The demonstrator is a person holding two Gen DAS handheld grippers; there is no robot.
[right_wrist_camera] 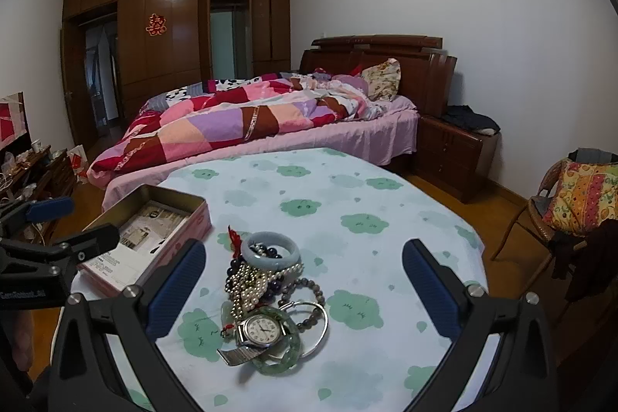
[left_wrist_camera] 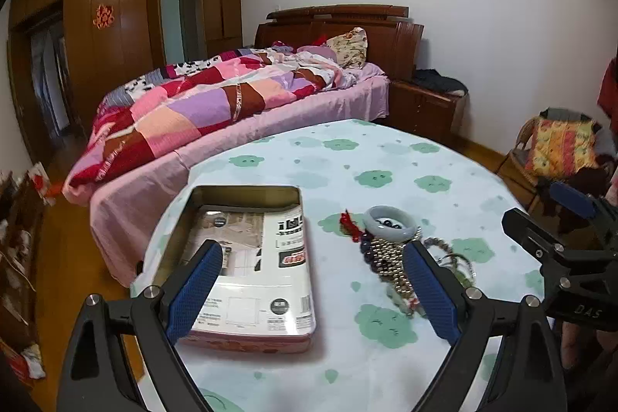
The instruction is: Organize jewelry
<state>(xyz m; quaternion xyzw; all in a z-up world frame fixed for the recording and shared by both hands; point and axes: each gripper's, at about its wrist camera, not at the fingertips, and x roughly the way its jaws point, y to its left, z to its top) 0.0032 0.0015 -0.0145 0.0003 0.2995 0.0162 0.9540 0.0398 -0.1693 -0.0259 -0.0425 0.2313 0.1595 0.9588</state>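
Note:
A heap of jewelry [right_wrist_camera: 266, 288] lies on the round table: a pale jade bangle [right_wrist_camera: 270, 251], pearl and dark bead strands, a silver wristwatch [right_wrist_camera: 261, 329], a green bangle and a thin silver hoop. An open pink tin [left_wrist_camera: 251, 257] lined with printed paper stands left of the heap; it also shows in the right wrist view [right_wrist_camera: 154, 230]. My left gripper [left_wrist_camera: 313, 280] is open and empty above the tin's near right part, the heap [left_wrist_camera: 390, 250] by its right finger. My right gripper [right_wrist_camera: 305, 288] is open and empty, hovering over the heap.
The table [right_wrist_camera: 386, 188] wears a pale cloth with green cloud prints. A bed [right_wrist_camera: 251, 126] with a patchwork quilt stands behind it, a nightstand [right_wrist_camera: 452, 149] to the right, and a chair [right_wrist_camera: 571, 203] with a bright cushion at far right.

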